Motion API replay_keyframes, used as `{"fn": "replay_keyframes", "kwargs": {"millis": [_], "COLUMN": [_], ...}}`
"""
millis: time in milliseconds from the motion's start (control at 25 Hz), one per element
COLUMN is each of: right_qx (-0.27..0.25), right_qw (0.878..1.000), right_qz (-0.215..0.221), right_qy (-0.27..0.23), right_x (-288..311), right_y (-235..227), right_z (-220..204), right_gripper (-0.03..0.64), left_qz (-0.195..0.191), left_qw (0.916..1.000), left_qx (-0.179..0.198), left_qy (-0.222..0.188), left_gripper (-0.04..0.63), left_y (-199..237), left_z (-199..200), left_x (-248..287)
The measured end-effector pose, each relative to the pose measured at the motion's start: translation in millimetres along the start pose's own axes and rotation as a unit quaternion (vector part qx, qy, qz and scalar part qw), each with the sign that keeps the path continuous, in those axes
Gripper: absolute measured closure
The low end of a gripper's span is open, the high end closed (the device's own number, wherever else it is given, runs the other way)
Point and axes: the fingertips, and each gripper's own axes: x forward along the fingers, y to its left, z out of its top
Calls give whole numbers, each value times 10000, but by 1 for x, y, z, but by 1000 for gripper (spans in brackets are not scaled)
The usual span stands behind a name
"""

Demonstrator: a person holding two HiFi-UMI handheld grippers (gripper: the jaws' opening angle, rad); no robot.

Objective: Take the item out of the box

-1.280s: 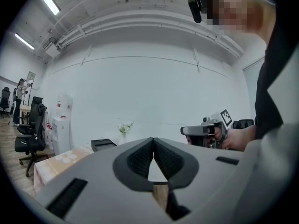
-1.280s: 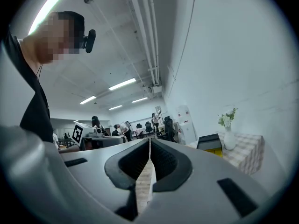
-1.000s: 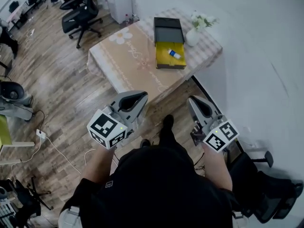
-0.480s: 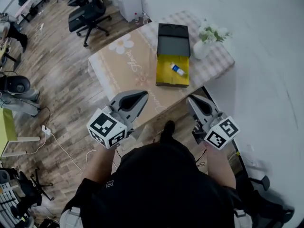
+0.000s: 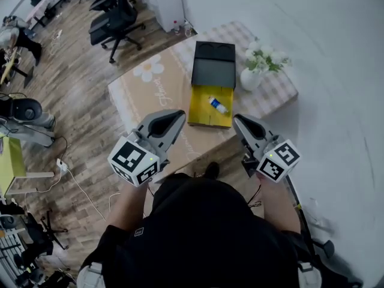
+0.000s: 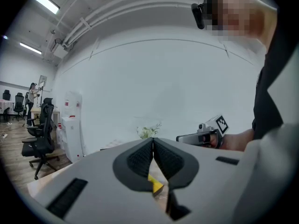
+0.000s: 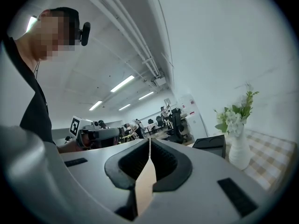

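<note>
The small white, blue-capped bottle [image 5: 218, 105] lies slantwise in the yellow cardboard box [image 5: 201, 116] — ahead, nearer your right tool [image 5: 238, 120] than your left tool [image 5: 177, 116] — both clamped together, holding nothing.

From the head we look steeply down on the table [image 5: 150, 98] ahead; cameras on the left claw [image 5: 179, 115] and right claw [image 5: 237, 119] look level along their jaws; all share the vase [image 5: 250, 77].

Cloth table cover [image 5: 150, 98], wood-plank floor [image 5: 78, 95]
</note>
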Motion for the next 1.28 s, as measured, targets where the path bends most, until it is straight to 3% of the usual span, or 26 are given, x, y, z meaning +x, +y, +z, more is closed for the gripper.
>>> {"fn": "replay_keyframes", "kwargs": {"millis": [240,520,640,760,1080,1280], "right_qx": [-173,-598,-731,-795,-1489,-1639], "right_qw": [9995,9905,9830,9731,9339,9048], "right_qz": [-159,-536,-705,-758,-924,-1078], "right_qy": [190,1117,1531,2026,3118,3780], "right_x": [17,59,72,85,104,106], "right_y": [-16,-41,-58,-72,-113,-146], "right_z": [2,-28,-46,-73,-137,-182], "right_gripper": [578,575,566,487,483,462], "left_qz": [-102,-74,6,31,135,235], "left_qw": [9999,9999,9999,9994,9982,9968], "left_qx": [-38,34,-124,-334,-562,-735], "left_qy": [44,68,31,59,132,222], "left_gripper": [581,581,581,581,581,581], "left_y": [10,47,63,73,89,94], "left_z": [-2,-13,-20,-30,-51,-68], "left_x": [10,7,8,10,12,9]}}
